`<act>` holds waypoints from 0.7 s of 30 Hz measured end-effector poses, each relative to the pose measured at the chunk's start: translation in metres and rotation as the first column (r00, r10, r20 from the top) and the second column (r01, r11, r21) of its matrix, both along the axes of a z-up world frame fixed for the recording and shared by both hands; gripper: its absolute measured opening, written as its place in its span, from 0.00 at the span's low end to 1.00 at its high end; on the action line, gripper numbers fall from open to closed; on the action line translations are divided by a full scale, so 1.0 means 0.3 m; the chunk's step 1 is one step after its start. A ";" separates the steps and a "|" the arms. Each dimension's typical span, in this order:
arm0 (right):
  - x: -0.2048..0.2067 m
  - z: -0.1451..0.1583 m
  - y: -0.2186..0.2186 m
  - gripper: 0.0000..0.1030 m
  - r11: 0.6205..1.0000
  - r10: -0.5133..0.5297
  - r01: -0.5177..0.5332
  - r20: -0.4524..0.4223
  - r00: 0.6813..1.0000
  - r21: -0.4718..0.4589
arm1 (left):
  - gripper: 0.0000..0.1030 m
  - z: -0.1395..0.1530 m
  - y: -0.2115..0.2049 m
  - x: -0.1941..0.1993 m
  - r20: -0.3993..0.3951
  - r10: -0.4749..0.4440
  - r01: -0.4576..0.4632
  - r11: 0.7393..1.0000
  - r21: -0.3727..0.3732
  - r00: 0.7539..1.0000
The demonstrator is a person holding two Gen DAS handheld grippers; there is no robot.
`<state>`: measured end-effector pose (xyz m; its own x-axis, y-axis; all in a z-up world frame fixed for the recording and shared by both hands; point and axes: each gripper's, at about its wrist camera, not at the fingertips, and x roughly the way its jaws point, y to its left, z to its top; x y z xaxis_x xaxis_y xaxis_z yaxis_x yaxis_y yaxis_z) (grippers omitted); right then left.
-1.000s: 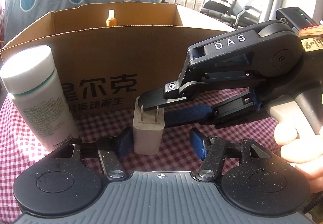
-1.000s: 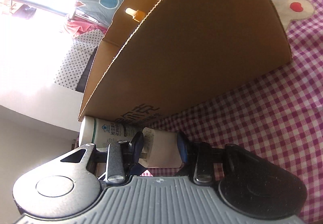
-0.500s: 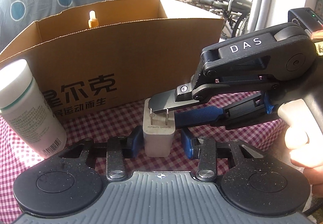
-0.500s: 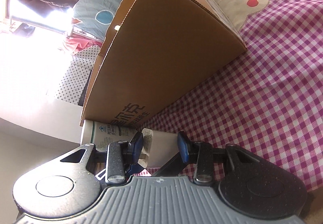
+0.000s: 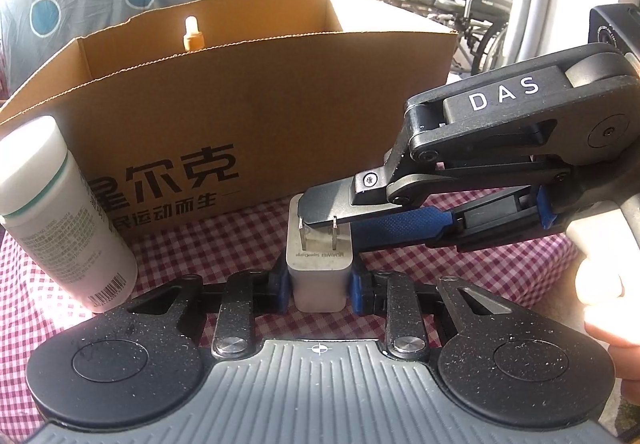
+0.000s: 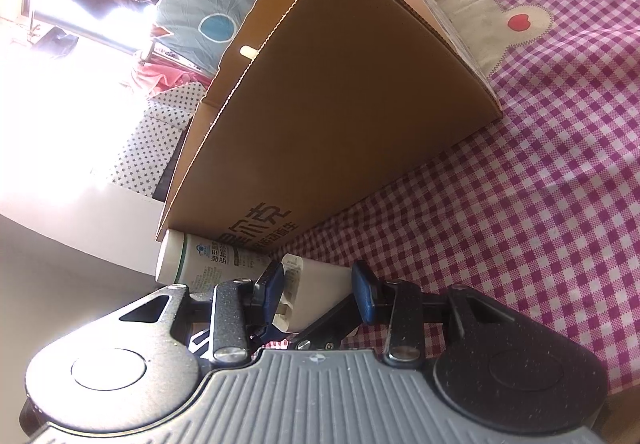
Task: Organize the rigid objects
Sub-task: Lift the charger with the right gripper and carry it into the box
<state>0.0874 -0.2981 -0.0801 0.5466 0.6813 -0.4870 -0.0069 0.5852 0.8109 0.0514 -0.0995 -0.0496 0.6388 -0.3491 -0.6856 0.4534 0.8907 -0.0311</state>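
Your left gripper (image 5: 319,286) is closing on the white square plug-in charger (image 5: 319,264), standing on the checked tablecloth (image 5: 460,264) before the brown cardboard box (image 5: 260,115); your right gripper (image 6: 318,294) clamps its top. Seat left pads squarely before right lets go.

White charger (image 5: 319,268), pink-checked tablecloth (image 5: 224,244)

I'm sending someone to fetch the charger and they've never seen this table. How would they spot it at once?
Find the open cardboard box on the checked tablecloth. In front of its printed side, right of the white bottle, stands the charger, with the left claw closing on it. It is the only small off-white cube with two metal prongs pointing up.
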 end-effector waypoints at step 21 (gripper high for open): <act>-0.065 0.293 0.109 0.40 0.999 0.004 0.004 0.233 0.972 -0.033 | 0.25 0.259 0.022 -0.088 0.196 0.030 -0.025 0.999 -0.027 0.980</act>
